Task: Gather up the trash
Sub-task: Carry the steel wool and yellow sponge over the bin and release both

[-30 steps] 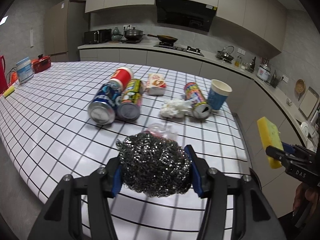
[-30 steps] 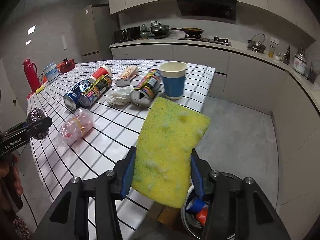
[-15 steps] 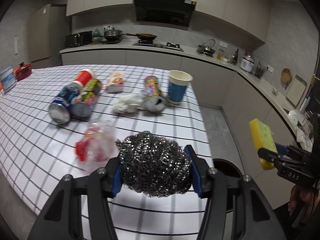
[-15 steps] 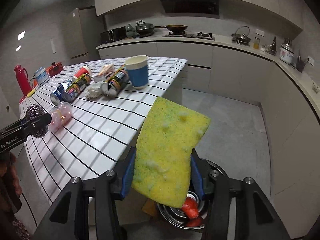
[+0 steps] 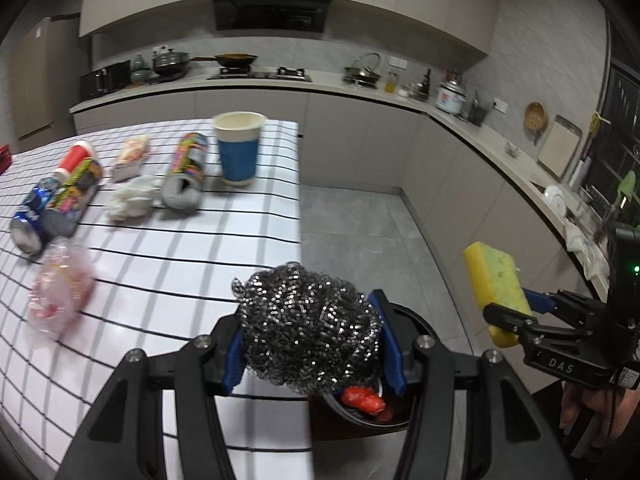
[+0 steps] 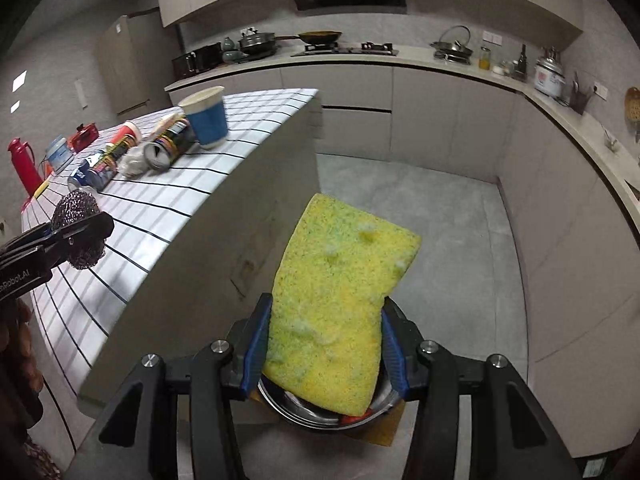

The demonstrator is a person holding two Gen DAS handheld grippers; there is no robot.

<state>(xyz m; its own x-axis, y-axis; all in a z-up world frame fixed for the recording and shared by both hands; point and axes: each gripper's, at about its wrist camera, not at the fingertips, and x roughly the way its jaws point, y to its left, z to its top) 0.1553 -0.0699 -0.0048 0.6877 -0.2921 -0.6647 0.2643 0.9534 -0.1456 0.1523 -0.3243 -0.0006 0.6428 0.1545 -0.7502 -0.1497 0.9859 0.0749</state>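
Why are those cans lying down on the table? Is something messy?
Yes. Three drink cans lie tipped on the white checked table, beside crumpled white tissue and a pink plastic bag. The blue paper cup stands upright.

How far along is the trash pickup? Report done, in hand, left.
Done: some red trash already lies in the bin. In hand: the left gripper is clamped on the steel wool, and the right gripper is clamped on the yellow sponge; both are near or over the bin. Left on the table: blue cup, cans, tissue, plastic bag.
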